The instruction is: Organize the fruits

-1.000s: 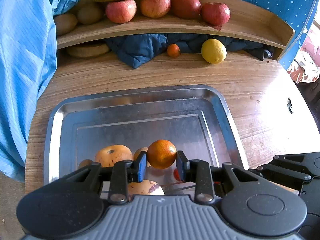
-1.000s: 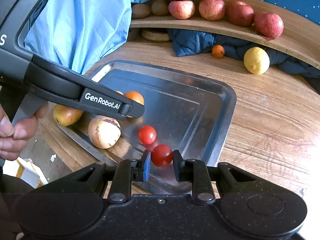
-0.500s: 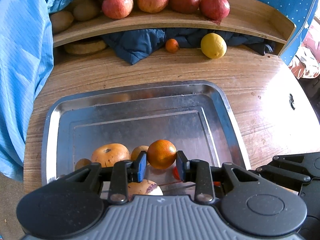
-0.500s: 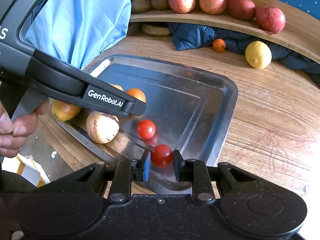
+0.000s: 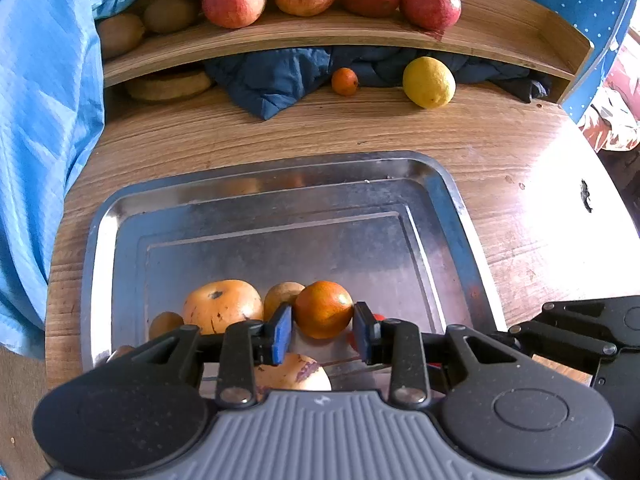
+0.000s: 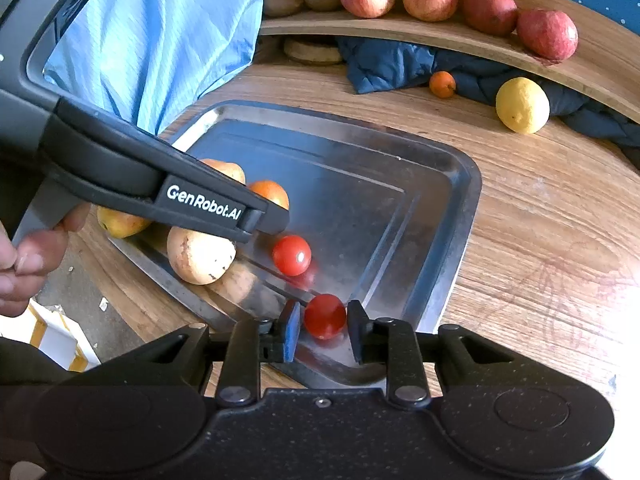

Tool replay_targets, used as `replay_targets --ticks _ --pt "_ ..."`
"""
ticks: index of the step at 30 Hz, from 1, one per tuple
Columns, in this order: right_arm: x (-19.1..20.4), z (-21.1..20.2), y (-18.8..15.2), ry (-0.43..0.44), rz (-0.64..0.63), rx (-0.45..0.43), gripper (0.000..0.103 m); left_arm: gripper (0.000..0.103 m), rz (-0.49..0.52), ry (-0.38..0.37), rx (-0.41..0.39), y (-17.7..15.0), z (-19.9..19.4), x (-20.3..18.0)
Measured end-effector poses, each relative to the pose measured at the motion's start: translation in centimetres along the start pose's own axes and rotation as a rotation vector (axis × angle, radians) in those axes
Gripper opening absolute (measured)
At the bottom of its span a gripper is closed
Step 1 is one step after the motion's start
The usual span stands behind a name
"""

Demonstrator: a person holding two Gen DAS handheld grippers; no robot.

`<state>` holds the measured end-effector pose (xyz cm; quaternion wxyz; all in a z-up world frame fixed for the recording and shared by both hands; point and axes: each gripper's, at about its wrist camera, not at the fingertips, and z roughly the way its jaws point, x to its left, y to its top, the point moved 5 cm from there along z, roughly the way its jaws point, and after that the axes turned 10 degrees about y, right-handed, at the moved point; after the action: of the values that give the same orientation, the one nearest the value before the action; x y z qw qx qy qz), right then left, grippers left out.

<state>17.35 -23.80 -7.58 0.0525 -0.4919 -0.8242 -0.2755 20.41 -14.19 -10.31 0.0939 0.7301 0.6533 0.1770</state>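
- Holding a round orange [image 5: 323, 309], your left tool [image 5: 322, 330] has its blue pads pressed on both sides of the bumpy fruit, over the near end of the shiny metal tray [image 5: 256, 184].
- Your right tool [image 6: 323, 325] has a small, smooth red tomato [image 6: 325, 316] between its two fingers at the near right corner of the tray [image 6: 460, 216]. The left pad sits a tiny bit off the tomato, so you cannot tell if the grip is tight.
- A second red tomato [image 6: 292, 255] lies loose on the flat tray floor, just beyond the first one.
- A pale, speckled pear [image 6: 200, 255] lies on the near rim of the tray, below your left tool's black arm.
- A big, round, yellow-orange fruit with dark spots [image 5: 222, 301] sits in the tray just left of the orange.
- The tray is a rectangle with round corners and a raised lip. It rests on the wooden worktop [image 5: 500, 152], which has a streaky grain.
- At the back of the worktop lie a bumpy yellow lemon [image 5: 429, 77] and a tiny orange fruit [image 5: 345, 81], both against a crumpled dark blue cloth [image 5: 276, 80].
- A curved wooden shelf [image 5: 320, 34] above them holds four red apples [image 5: 234, 2] in a row and brown kiwis [image 5: 120, 34] at its left end.
- Your hand [image 6: 28, 264] grips the left tool's handle at the left edge of the right view.
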Motion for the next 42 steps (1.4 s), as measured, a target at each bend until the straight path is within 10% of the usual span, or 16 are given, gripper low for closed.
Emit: replay_targets --ticks 13,42 --pt "-0.1 -0.2 -0.1 -0.017 0.031 -0.012 0.035 0.038 0.019 0.012 -0.009 0.3 -0.2 -0.3" --pt "1.2 -1.4 0.3 -0.025 0.014 -0.033 0.081 0.083 0.066 0.037 -0.084 0.0 -3.8 1.3"
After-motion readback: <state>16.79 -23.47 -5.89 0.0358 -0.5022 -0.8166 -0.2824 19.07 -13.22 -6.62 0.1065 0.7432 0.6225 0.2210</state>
